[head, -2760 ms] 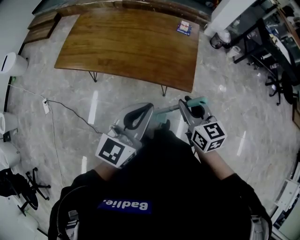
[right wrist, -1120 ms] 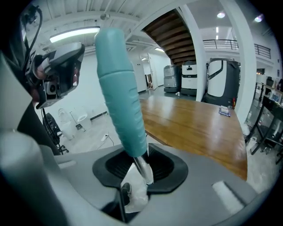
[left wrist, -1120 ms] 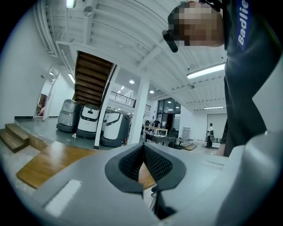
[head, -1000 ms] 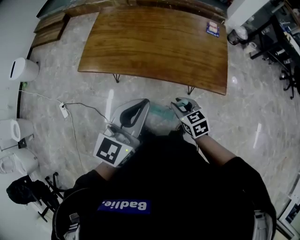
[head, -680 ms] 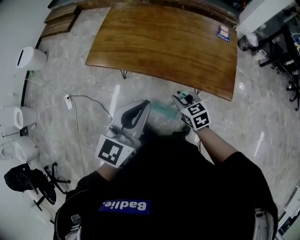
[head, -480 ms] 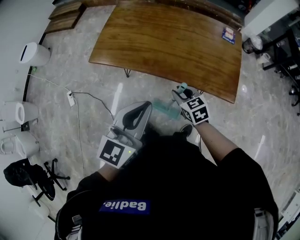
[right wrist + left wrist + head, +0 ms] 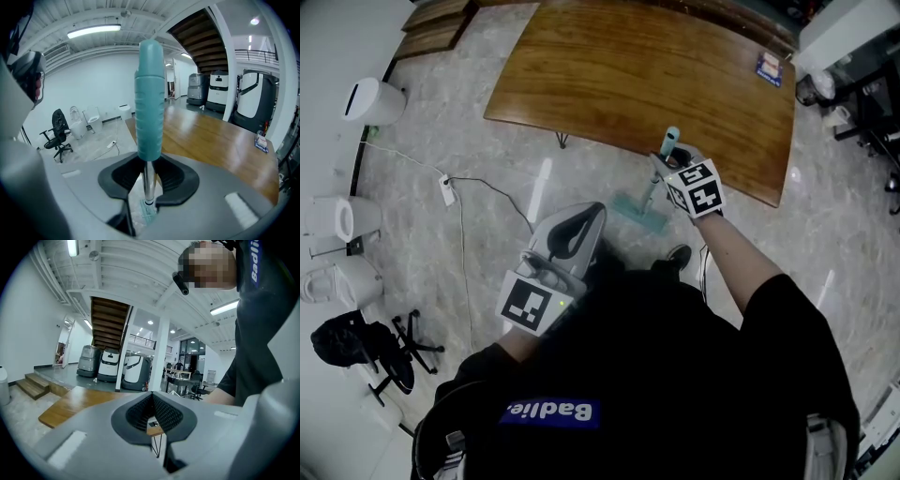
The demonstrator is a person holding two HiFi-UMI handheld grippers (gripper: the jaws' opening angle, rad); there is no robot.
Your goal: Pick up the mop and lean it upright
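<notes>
The mop has a teal grip (image 7: 150, 108) on a thin metal pole, and a flat teal head (image 7: 639, 211) that rests on the marble floor. It stands nearly upright just in front of the wooden table (image 7: 628, 75). My right gripper (image 7: 675, 173) is shut on the pole right below the grip, and the pole (image 7: 147, 187) runs between its dark pads. The top of the grip (image 7: 671, 139) overlaps the table's near edge. My left gripper (image 7: 572, 230) hangs lower left of the mop, shut and empty, its pads (image 7: 140, 411) meeting at the tip.
A white power strip (image 7: 447, 190) with its cable lies on the floor at left. White bins (image 7: 370, 101) and a black office chair (image 7: 356, 342) stand along the left wall. A blue box (image 7: 771, 67) sits on the table's far right corner. My shoe (image 7: 678, 255) is near the mop head.
My right gripper has risen and moved toward the table with the mop, so the handle now stands nearly upright. The left gripper has stayed put.
</notes>
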